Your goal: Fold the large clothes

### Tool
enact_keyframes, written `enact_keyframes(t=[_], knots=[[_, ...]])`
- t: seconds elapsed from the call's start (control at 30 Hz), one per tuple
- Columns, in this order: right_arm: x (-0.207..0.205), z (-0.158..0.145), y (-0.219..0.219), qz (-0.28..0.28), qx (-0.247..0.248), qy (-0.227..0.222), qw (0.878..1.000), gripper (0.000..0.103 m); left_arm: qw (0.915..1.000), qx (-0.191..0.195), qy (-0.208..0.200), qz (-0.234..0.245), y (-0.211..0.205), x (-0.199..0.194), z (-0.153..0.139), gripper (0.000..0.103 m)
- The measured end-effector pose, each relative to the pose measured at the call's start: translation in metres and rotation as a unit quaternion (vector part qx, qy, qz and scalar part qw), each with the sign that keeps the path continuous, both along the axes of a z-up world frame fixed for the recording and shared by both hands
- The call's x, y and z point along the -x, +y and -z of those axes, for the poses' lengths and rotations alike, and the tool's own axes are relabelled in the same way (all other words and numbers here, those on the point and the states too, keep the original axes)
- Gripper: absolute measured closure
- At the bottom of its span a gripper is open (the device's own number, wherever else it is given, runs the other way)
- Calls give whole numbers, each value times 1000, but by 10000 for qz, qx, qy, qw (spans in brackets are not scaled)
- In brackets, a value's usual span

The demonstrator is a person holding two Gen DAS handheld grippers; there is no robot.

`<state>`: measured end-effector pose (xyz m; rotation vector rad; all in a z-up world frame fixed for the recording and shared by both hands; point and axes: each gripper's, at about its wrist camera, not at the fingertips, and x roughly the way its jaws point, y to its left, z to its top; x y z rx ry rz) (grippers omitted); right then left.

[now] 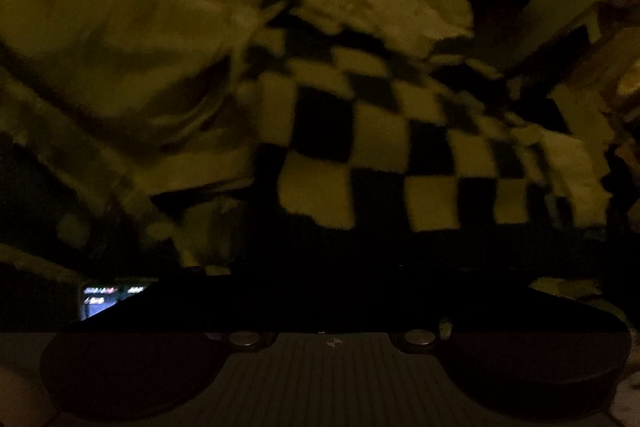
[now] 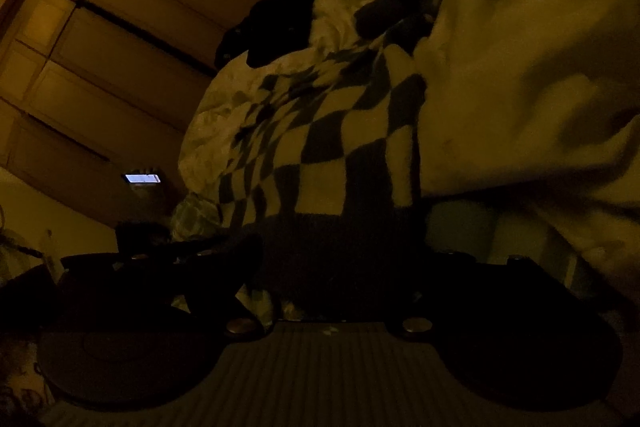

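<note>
A black-and-pale checkered garment [image 1: 372,147] lies crumpled across the middle of the left wrist view, its dark hem toward me. My left gripper [image 1: 340,279] is just below that hem, its fingers lost in the dark, so their stance does not show. In the right wrist view the same checkered garment [image 2: 320,131] hangs in front of me with its dark hem [image 2: 344,231] lowest. My right gripper [image 2: 344,267] has its dark fingers wide apart, and the hem sits between them without being pinched.
Pale rumpled cloth [image 1: 120,27] fills the left and top of the left wrist view, and pale cloth [image 2: 520,67] also covers the right of the right wrist view. Panelled cupboard doors [image 2: 100,47] stand at the left. A small lit screen [image 2: 142,179] glows below them.
</note>
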<state>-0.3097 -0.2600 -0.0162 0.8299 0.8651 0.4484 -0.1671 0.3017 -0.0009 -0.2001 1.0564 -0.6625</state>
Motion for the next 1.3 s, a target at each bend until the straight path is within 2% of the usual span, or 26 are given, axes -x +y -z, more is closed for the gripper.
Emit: enact_keyframes(t=[0.07,0.1,0.2,0.27,0.37,0.43,0.5,0.57,0.63,0.7,0.77,0.83,0.97,1.07,1.17,1.3], knots=[[0,-2,1,-24,43,3,10000,15,9988,435,29,231,-4,0,-9,23],[0,-3,2,-27,76,2,10000,14,9984,443,-37,340,-9,0,-11,22],[2,-5,3,-41,144,-29,9999,13,9994,-123,-47,314,-21,-4,-1,24],[5,-6,1,94,277,-27,9996,13,9993,16,140,358,-22,-7,7,24],[11,-8,-9,317,320,-61,9990,14,9991,80,129,384,-22,-7,7,24],[11,-5,-10,254,308,-4,9992,16,9991,80,152,392,-22,-10,8,25],[6,-4,2,36,547,63,9985,19,9990,61,211,387,-22,-12,11,26],[0,-1,16,-266,566,94,9980,34,9988,142,286,384,-19,-12,14,27],[-6,-1,28,-531,580,47,9969,63,9983,291,342,367,-16,-12,15,28],[-12,1,33,-665,403,24,9970,84,9975,464,405,344,-10,-14,14,29],[-17,-1,31,-607,315,-100,9976,84,9955,777,471,279,-4,-20,9,31],[-23,-6,20,-434,0,-302,9986,86,9919,1173,431,228,3,-30,0,31],[-43,-18,-12,-35,-940,-833,9921,87,9879,1552,3,17,9,-68,-25,32],[-73,-23,-28,223,-1294,-1032,9860,87,9862,1639,-200,-135,1,-107,-39,32],[-114,-27,-45,488,-1453,-1152,9815,87,9808,1917,-235,-250,-9,-153,-49,32],[-181,-22,-67,919,-1505,-1095,9782,88,9821,1764,-259,-600,-30,-216,-49,32]])
